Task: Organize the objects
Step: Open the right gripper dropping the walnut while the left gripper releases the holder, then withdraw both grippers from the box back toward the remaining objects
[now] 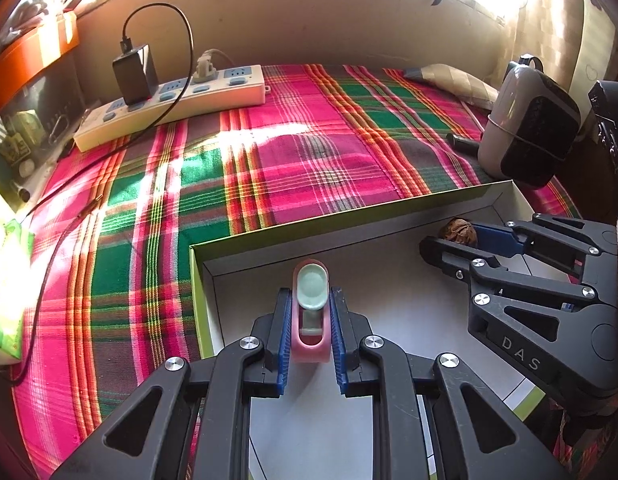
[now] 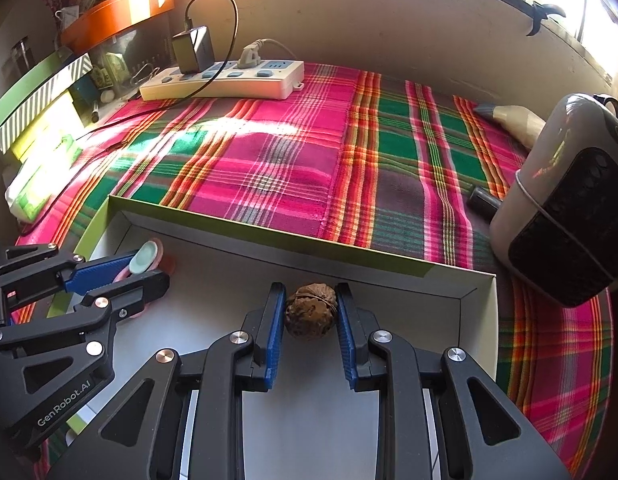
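the pink plastic holder with a pale green spoon-shaped insert point(image 1: 311, 312) sits in the left half of the shallow white cardboard box with green outer walls point(image 1: 269, 246), near its left wall. its long axis runs away from the left wrist camera, rounded end pointing toward the far box wall. the left gripper point(image 1: 310, 336) has its jaws clamped on the holder's two long sides, blue pads point(image 1: 285, 332) pressing on them.

the brown wrinkled walnut point(image 2: 310, 312) is in the right half of the same box, just short of the far wall. it is near round, so no long axis can be told. the right gripper point(image 2: 310, 320) has its jaws closed on the walnut, one blue pad on each side.

the box lies on a pink, green and orange plaid cloth point(image 1: 293, 160) covering the surface. at the back lies a white power strip point(image 1: 173, 108) with a black charger point(image 1: 133, 74) plugged in; at the right stands a grey and black device point(image 2: 565, 200).

the left wrist view shows the holder end-on and the walnut mostly hidden behind the right gripper. the right wrist view shows the holder side-on and the walnut whole.
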Demonstrator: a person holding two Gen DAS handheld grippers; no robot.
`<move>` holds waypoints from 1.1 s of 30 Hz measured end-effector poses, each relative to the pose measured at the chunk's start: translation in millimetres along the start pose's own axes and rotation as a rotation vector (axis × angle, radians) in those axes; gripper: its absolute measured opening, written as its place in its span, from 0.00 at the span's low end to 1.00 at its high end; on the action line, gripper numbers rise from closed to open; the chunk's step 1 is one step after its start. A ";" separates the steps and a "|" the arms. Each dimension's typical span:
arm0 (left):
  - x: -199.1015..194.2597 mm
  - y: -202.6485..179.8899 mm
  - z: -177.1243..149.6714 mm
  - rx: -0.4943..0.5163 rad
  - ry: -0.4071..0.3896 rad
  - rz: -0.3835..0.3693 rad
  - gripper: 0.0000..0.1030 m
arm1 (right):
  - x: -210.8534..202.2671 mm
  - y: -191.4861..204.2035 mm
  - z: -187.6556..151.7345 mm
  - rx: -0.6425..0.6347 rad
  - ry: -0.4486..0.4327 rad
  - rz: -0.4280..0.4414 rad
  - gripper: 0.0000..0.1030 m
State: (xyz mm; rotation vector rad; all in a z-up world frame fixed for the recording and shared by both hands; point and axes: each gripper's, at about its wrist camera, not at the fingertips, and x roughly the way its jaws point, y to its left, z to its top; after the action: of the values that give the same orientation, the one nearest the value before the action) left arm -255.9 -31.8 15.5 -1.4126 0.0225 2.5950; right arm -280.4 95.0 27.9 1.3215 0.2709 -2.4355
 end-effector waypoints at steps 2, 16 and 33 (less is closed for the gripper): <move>0.2 -0.6 0.2 -0.002 0.000 -0.002 0.17 | -0.7 0.2 0.2 -0.002 -0.001 0.004 0.25; -13.9 4.9 -3.4 -0.028 -0.023 0.004 0.33 | -13.5 -4.7 -4.0 0.029 -0.035 0.000 0.51; -61.4 0.7 -30.3 -0.065 -0.102 -0.005 0.38 | -57.3 -5.6 -30.6 0.063 -0.099 0.013 0.51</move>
State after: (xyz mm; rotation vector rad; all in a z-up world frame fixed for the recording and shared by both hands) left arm -198.3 -45.2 50.0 -1.2969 -0.0805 2.6828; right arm -230.4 122.7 59.2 1.2197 0.1604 -2.5079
